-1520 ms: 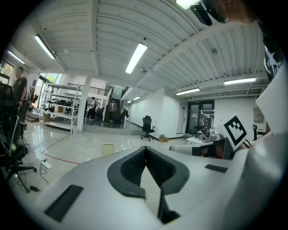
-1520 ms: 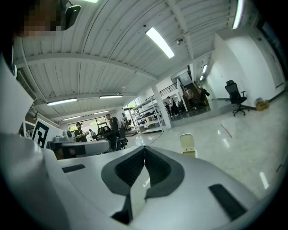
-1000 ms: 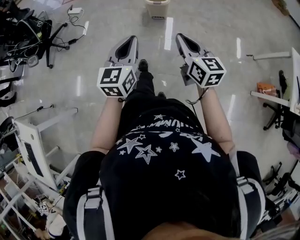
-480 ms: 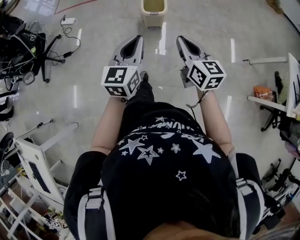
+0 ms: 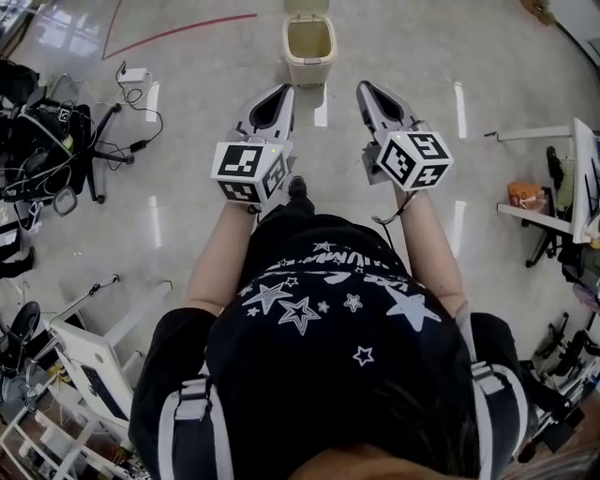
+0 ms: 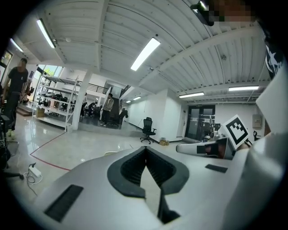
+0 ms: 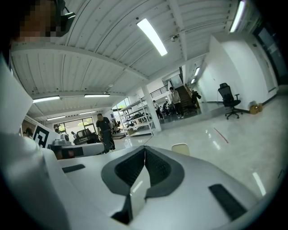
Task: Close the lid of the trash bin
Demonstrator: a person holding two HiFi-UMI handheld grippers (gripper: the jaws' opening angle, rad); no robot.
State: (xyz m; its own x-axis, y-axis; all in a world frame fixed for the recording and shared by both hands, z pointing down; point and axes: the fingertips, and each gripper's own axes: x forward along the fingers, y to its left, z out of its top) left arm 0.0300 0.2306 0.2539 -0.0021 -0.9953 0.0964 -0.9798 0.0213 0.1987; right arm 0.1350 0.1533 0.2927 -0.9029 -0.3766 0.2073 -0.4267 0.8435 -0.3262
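Observation:
A small beige trash bin (image 5: 309,42) stands on the glossy floor at the top centre of the head view. Its lid is up and the inside shows. Both grippers are held out in front of the person's body, short of the bin and apart from it. My left gripper (image 5: 284,90) points at the bin's left side, its jaws meeting at the tips with nothing between them. My right gripper (image 5: 361,86) sits to the bin's lower right, also shut and empty. In the right gripper view the bin's pale lid (image 7: 181,148) peeks over the right gripper (image 7: 144,147). The left gripper (image 6: 145,148) is shut.
A black office chair and cables (image 5: 56,122) lie at the left, with a white desk frame (image 5: 89,361) at the lower left. A desk (image 5: 572,178) with an orange packet (image 5: 525,195) stands at the right. A red line (image 5: 178,28) crosses the floor. People stand far off in both gripper views.
The bin has come further into the head view and lower in it as the person steps toward it. Both grippers stay shut and have shifted slightly to the right.

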